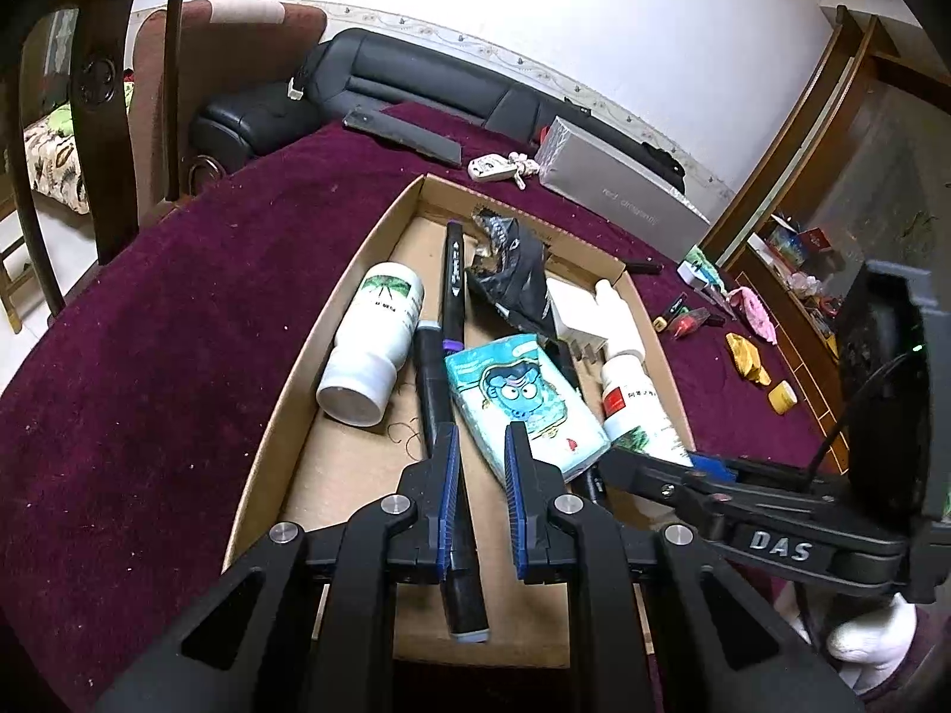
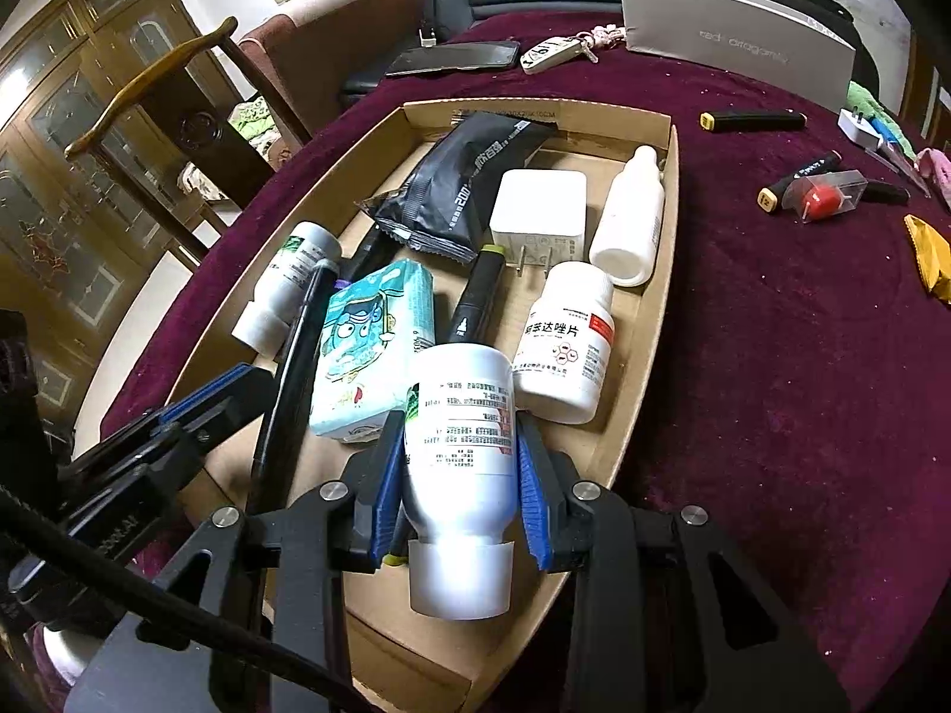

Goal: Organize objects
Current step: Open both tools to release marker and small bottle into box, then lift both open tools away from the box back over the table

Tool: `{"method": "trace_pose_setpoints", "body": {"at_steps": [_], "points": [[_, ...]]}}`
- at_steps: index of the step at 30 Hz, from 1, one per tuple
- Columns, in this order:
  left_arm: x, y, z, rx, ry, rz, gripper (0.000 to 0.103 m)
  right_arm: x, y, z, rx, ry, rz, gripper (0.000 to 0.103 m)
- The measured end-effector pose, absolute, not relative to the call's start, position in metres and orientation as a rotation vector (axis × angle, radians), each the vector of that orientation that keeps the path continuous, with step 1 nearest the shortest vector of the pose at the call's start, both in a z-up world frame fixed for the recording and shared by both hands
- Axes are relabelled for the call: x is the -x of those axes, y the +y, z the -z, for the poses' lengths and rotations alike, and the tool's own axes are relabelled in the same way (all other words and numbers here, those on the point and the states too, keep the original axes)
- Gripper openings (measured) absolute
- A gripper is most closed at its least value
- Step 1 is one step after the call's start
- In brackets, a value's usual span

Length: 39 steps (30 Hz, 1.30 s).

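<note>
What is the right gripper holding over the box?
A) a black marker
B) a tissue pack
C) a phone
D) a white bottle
D: the right gripper has its blue pads pressed on both sides of a white bottle, above the cardboard box.

A white bottle (image 2: 457,445) with black printed text lay clamped between blue pads, cap toward the camera, above the cardboard tray (image 2: 642,356). Inside the tray lay a cartoon tissue pack (image 2: 371,350), black markers (image 1: 452,273), a black pouch (image 2: 457,184), a white charger (image 2: 541,208) and more white bottles (image 2: 564,338).

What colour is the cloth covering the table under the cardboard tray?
Dark maroon cloth, speckled with pale lint; clearest in the right wrist view.
</note>
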<state>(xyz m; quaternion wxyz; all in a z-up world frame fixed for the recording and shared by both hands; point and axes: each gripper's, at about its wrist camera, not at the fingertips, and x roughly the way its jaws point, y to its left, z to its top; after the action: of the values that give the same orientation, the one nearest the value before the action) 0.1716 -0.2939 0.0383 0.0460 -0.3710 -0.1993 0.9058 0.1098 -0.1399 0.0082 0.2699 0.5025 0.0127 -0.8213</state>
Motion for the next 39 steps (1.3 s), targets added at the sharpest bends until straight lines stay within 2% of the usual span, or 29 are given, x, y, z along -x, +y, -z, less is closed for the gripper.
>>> {"method": "trace_pose_setpoints", "body": {"at_steps": [4, 8, 13, 19, 23, 26, 30, 32, 33, 35, 38, 39], "points": [[-0.178, -0.294, -0.046, 1.108, -0.617, -2.773, 0.014, -0.11, -0.14, -0.008, -1.349, 0.06, 2.239, 0.032], [-0.184, -0.293, -0.052, 1.084, -0.616, -2.787, 0.024, -0.11, -0.14, -0.008, -1.348, 0.069, 2.253, 0.032], [-0.193, -0.292, -0.061, 1.067, -0.61, -2.803, 0.024, -0.112, -0.136, -0.012, -1.334, 0.055, 2.282, 0.034], [-0.211, -0.284, -0.082, 1.006, -0.607, -2.828, 0.024, -0.131, -0.119, -0.046, -1.199, 0.052, 2.371, 0.035], [-0.229, -0.266, -0.11, 0.9, -0.573, -2.832, 0.032, -0.155, -0.099, -0.079, -1.048, 0.161, 2.5, 0.041], [-0.247, -0.247, -0.145, 0.775, -0.535, -2.814, 0.035, -0.168, -0.07, -0.111, -0.96, 0.217, 2.583, 0.041], [-0.264, -0.223, -0.203, 0.568, -0.498, -2.781, 0.044, -0.176, -0.011, -0.176, -0.876, 0.157, 2.681, 0.041], [-0.269, -0.211, -0.232, 0.465, -0.467, -2.772, 0.054, -0.182, 0.021, -0.216, -0.804, 0.13, 2.761, 0.047], [-0.27, -0.204, -0.248, 0.419, -0.454, -2.767, 0.054, -0.185, 0.038, -0.239, -0.771, 0.126, 2.809, 0.056], [-0.268, -0.194, -0.277, 0.367, -0.43, -2.744, 0.054, -0.19, 0.063, -0.281, -0.7, 0.134, 2.894, 0.058], [-0.261, -0.178, -0.324, 0.288, -0.378, -2.7, 0.056, -0.199, 0.094, -0.357, -0.571, 0.246, 3.056, 0.058], [-0.256, -0.171, -0.34, 0.266, -0.346, -2.699, 0.058, -0.201, 0.102, -0.379, -0.527, 0.281, 3.096, 0.062]]}}
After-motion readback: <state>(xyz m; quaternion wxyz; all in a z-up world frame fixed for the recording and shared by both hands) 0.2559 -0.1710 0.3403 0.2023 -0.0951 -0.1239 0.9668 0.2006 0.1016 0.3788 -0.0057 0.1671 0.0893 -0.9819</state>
